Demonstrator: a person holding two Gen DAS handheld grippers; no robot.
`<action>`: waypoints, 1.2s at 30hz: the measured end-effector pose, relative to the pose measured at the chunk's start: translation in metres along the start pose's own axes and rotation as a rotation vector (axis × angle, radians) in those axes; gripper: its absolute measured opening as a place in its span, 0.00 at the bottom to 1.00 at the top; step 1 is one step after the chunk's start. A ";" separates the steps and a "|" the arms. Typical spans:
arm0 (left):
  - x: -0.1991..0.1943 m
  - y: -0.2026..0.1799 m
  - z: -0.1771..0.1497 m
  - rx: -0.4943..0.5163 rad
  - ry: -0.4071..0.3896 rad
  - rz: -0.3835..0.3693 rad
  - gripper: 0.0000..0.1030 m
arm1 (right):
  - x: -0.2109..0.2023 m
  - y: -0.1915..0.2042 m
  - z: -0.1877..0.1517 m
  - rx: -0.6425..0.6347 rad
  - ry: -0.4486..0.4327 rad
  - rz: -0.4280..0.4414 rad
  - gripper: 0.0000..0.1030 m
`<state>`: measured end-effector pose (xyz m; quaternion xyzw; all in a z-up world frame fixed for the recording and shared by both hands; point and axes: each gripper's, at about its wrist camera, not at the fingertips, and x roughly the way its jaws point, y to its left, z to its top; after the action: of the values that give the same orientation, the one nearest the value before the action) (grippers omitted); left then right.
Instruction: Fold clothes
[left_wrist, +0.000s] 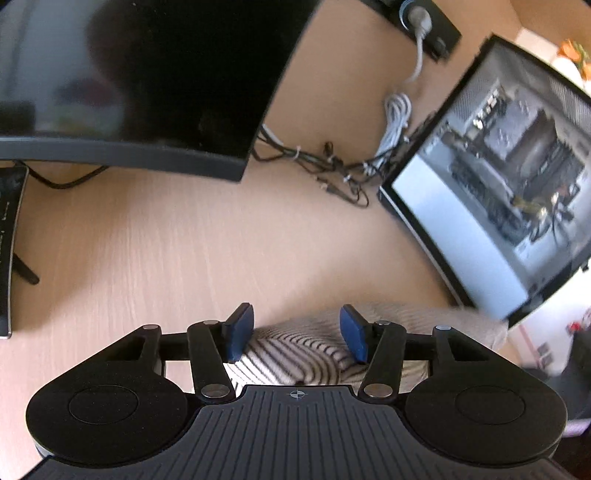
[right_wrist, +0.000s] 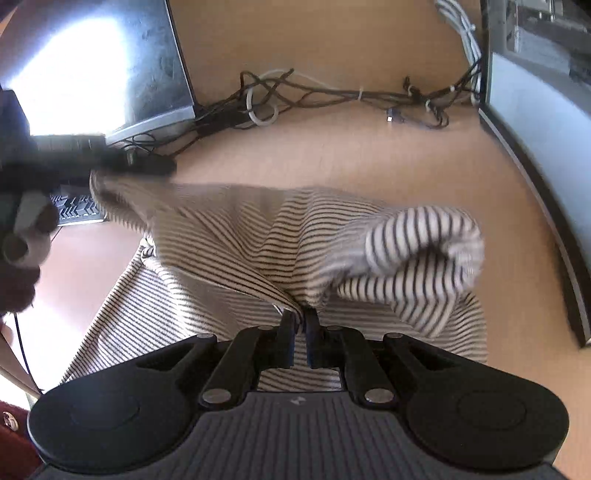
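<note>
**Striped garment: soft knit, partly lifted off the desk**

Striped garment (right_wrist: 236, 236) is lying across the middle and lower half of the right wrist view on a wooden desk (right_wrist: 332, 155), one part flat below, another part being held up in ridges. In the left wrist view a bunched piece of it (left_wrist: 295, 347) is showing at lower centre.

Handling: judged light, limp and stretchy; it is sagging and creasing wherever it hangs free, so it will not be keeping a shape unsupported. A rolled sleeve or cuff (right_wrist: 424, 251) is hanging loose at right of centre. Best holds are looking like hems, corners and seams, pinched through few layers.

Claws: right gripper (right_wrist: 300, 325) is pinching a gathered fold, jaws nearly together. Left gripper (left_wrist: 297, 334) is standing wide apart, cloth lying between and under its blue pads (left_wrist: 240, 332); no grip is visible there.

Hard to make out: motion blur is smearing the upper left of the right wrist view, where the dark left gripper body is meeting the cloth edge. Collar, full outline and number of folds are hidden. Monitor (left_wrist: 147, 85), cables (right_wrist: 332, 96) and an open computer case (left_wrist: 498, 177) are crowding the top of both frames.
</note>
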<state>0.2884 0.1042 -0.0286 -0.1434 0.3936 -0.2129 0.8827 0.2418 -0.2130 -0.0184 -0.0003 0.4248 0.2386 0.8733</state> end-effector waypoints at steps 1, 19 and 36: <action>-0.001 -0.001 -0.003 0.012 0.001 -0.001 0.53 | -0.006 0.000 0.003 -0.014 -0.010 0.007 0.06; -0.029 0.003 -0.020 -0.062 0.072 -0.009 0.83 | 0.001 -0.014 0.009 -0.044 -0.008 -0.186 0.79; 0.014 0.015 -0.028 -0.206 0.201 -0.014 0.67 | 0.001 -0.026 0.000 0.086 -0.026 -0.123 0.82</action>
<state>0.2797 0.1077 -0.0621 -0.2140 0.4986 -0.1906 0.8181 0.2531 -0.2359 -0.0240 0.0144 0.4227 0.1658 0.8909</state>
